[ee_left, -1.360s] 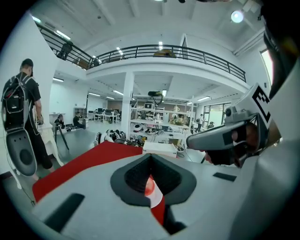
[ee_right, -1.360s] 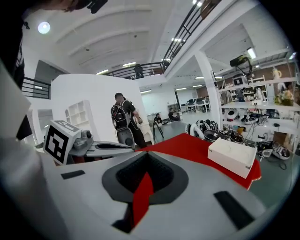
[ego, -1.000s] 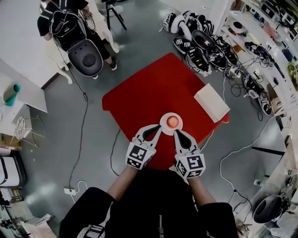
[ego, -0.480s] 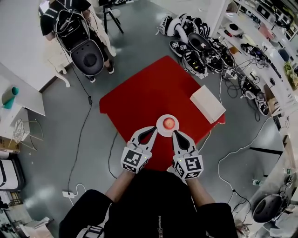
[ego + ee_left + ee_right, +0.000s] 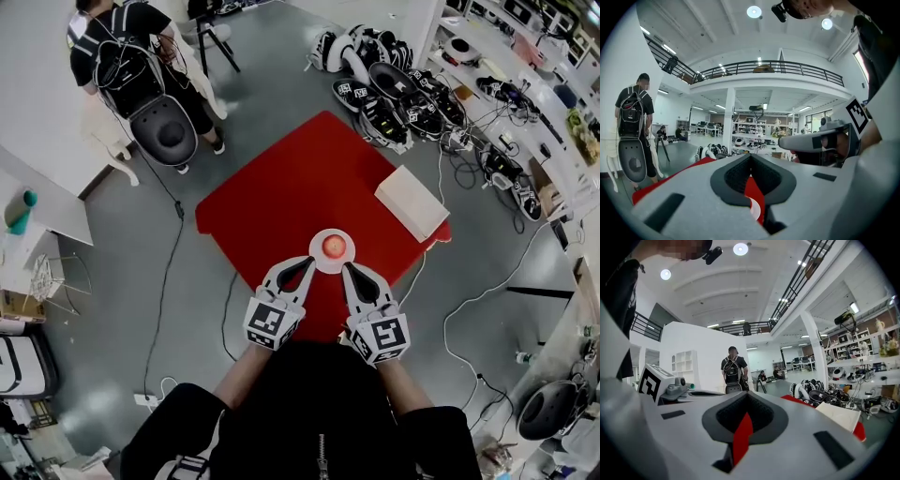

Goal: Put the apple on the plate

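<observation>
On the near edge of the red table (image 5: 300,178) lies a white plate (image 5: 319,260) with a red apple (image 5: 333,247) on it. My left gripper (image 5: 308,262) is shut and empty, its tip just left of the plate. The right gripper (image 5: 346,268) is shut too, with nothing in it, its tip at the plate's near right rim. In the left gripper view the shut left gripper (image 5: 751,157) shows a sliver of the plate (image 5: 754,209) and the red table through its gap. The right gripper (image 5: 746,395) in its own view shows only red table.
A flat white box (image 5: 412,202) lies at the table's right corner. A person with a backpack (image 5: 139,66) stands at the far left. Black and white gear (image 5: 394,94) is piled on the floor beyond the table. Cables (image 5: 169,272) run across the grey floor.
The right gripper has risen slightly beside the plate. The left one has stayed put. Both remain shut and the apple stays on the plate.
</observation>
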### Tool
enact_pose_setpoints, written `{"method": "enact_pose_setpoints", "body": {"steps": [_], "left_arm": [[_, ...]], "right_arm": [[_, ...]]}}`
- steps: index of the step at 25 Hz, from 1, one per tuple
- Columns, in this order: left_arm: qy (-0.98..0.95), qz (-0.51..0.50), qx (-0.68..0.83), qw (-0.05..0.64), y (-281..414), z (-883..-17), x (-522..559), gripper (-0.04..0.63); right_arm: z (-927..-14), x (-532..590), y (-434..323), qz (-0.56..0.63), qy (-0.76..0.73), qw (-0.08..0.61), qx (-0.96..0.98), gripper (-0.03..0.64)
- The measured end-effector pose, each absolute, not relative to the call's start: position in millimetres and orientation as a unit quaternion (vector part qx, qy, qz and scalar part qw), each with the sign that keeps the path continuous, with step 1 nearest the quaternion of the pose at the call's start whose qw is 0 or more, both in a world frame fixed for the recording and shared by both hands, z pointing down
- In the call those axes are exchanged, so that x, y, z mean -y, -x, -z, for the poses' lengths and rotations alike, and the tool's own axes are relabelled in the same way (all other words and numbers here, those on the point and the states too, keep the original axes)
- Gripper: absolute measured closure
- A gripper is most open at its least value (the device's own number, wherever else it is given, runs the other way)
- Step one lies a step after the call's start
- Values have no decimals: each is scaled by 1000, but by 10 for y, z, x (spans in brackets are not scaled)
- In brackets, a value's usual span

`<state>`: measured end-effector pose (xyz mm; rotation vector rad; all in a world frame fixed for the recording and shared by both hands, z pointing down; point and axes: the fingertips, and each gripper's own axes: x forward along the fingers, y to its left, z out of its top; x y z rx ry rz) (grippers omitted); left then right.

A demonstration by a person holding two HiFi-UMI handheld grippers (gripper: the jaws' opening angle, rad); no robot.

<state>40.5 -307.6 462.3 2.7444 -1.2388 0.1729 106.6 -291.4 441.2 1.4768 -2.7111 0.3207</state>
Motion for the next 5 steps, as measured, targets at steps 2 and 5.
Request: {"method": "enact_pose_setpoints", "body": {"steps": [2,5], "left_arm": [[-910,-58,407,60,-425,-4650,3068,589],[-911,-58,404,58,-461,-4683,3052,589]], "right_arm": [[-4417,2915,-1087,-104,-475,20,874,607],[-4417,2914,-1119,-105,-472,23,875,607]]}}
